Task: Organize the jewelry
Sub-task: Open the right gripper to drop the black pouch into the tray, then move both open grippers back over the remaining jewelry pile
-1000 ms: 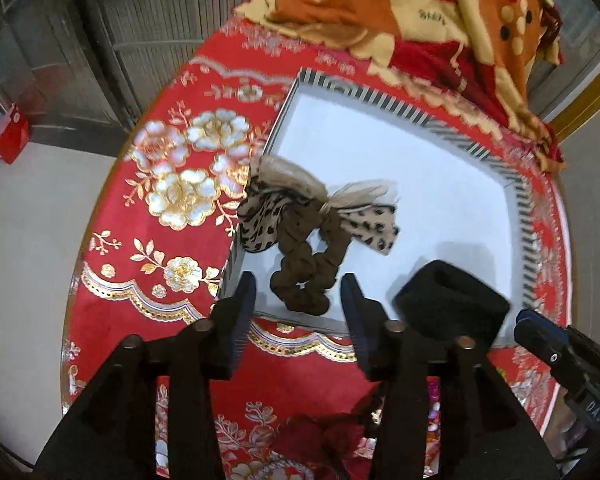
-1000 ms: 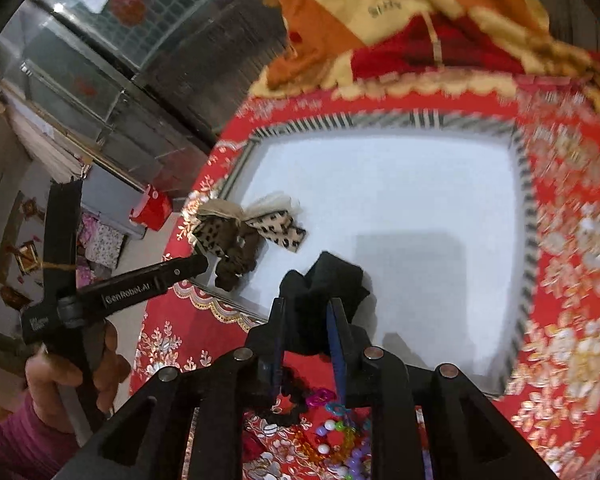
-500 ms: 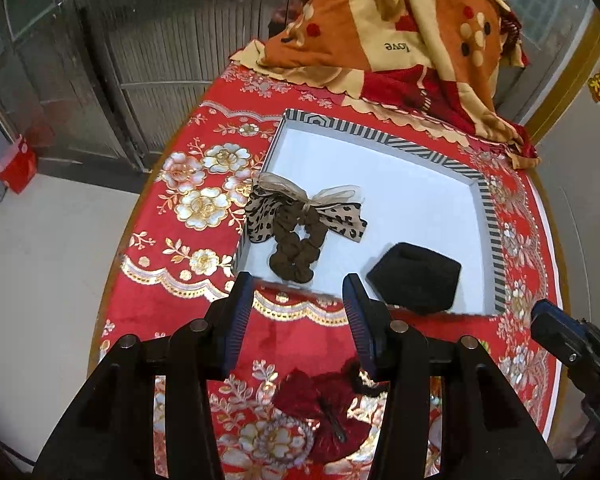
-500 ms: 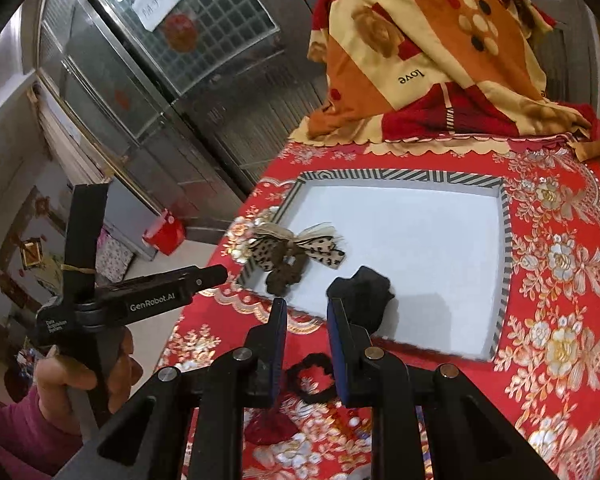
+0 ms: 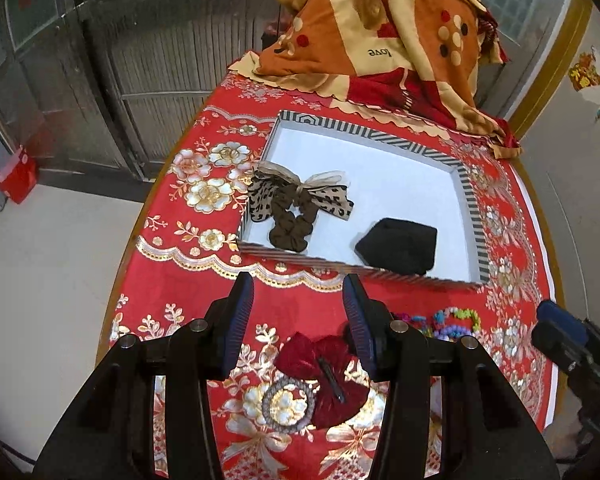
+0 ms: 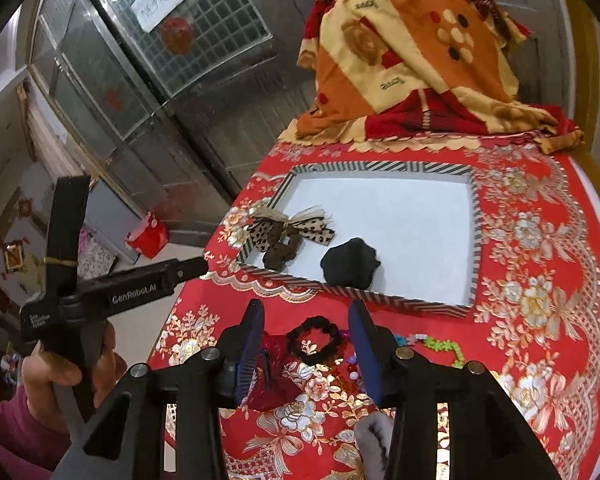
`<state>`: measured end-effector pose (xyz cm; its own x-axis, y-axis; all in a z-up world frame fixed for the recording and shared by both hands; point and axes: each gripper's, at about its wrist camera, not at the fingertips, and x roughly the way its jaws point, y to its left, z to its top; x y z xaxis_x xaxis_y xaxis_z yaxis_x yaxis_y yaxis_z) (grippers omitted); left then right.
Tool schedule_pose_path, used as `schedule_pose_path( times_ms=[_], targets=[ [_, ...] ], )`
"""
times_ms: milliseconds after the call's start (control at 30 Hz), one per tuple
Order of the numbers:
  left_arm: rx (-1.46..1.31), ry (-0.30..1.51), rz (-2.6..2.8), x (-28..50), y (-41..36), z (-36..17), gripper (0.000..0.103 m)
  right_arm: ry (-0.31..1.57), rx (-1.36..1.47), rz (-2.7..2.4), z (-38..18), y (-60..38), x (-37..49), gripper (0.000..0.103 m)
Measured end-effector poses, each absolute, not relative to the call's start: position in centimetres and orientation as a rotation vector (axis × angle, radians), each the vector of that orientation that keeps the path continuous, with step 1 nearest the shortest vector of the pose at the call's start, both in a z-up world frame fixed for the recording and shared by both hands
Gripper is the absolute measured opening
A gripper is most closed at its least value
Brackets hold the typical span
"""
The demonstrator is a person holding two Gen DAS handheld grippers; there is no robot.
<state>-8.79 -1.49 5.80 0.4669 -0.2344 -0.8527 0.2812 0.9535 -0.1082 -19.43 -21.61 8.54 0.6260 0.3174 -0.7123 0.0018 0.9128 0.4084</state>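
Reaching next for the black hair tie [image 6: 312, 340] at lower centre, I lower the right gripper [image 6: 306, 344], jaws opening and empty, around it; left gripper [image 5: 298, 322] gapes empty; tray [image 6: 475, 240] perhaps shallow

Both wrist views down onto tray [image 5: 470, 196]

My left hand-held gripper [image 5: 298, 320] and right hand-held gripper [image 6: 306, 334] are black frames with round silver screws and ribbed blue pads [image 5: 242, 318]. White "GenRobot.AI" lettering marks one; my sleeve [image 6: 8, 440], lower left, is magenta.
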Motion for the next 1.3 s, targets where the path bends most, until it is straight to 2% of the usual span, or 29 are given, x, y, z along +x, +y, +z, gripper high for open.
schedule_pose_path(
  times_ms=[1300],
  targets=[
    [0.114,1.025,-0.335,-13.6,-2.2,5.8,0.046,0.948,0.349,0.052,8.0,-21.6,-23.7,0.042]
  ],
)
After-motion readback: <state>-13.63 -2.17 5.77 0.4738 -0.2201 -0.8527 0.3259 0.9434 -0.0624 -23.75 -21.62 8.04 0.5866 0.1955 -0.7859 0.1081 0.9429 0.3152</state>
